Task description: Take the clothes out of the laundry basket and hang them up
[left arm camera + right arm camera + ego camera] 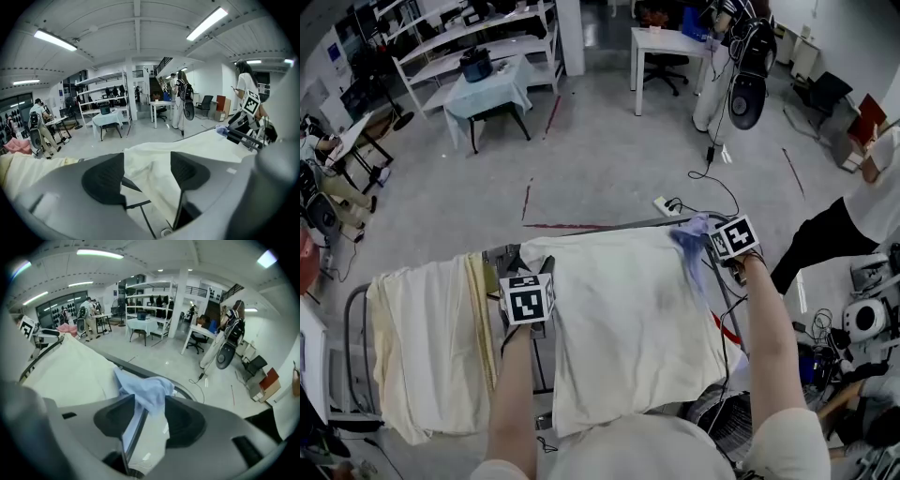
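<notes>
Grey metal drying rack up front, a pale yellow cloth draped on its left and a broad white cloth across the middle, with a white power strip on the floor beyond. Both forearms reach out over it: the left gripper hovers at the white cloth's far left corner, jaws spread wide and holding nothing. The right gripper tilts down at the far right corner, jaws partway apart, a crumpled light blue cloth bunched loosely between them over the rail.

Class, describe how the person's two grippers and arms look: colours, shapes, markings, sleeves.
The left gripper and right gripper have grey shells with dark, rounded pads. Each carries a white cube bearing black square markers. The arms wear short white sleeves.
</notes>
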### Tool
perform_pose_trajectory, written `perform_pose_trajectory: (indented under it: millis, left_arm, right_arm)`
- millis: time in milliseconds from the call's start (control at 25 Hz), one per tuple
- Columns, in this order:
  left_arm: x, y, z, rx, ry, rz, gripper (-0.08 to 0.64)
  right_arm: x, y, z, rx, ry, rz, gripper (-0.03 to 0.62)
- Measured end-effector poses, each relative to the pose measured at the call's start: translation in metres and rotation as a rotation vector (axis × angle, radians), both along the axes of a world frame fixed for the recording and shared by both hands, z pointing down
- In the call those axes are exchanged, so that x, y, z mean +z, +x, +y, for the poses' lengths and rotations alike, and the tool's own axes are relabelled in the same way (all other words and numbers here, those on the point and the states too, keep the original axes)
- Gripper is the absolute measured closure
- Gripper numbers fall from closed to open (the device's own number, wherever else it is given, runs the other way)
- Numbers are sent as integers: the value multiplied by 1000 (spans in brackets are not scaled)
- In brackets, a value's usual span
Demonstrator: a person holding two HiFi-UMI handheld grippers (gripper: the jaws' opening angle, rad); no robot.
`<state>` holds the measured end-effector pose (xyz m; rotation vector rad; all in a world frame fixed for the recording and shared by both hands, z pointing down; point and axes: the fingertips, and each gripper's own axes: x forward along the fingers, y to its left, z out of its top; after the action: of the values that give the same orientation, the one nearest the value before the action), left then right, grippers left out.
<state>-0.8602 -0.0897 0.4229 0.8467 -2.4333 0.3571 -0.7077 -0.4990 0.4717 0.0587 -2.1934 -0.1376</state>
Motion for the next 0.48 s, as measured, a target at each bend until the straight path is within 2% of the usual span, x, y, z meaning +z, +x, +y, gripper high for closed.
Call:
perform_pose_trajectory:
  millis: [120,240,320,480]
  left_arm:
    - [-11,18,0,-16,100,26,340]
    - [-21,45,-6,-4,200,62,398]
    - [-25,68,-9,5,238,70,421]
    - [-34,112,-10,22,265,59,523]
  right_arm:
    - [-17,5,-4,55,35,-108,427]
    - [-38,17,1,93,42,-221,505]
    - [-51,31,13,72,49,-273,538]
    - [-83,64,46,-17,126,-363,589]
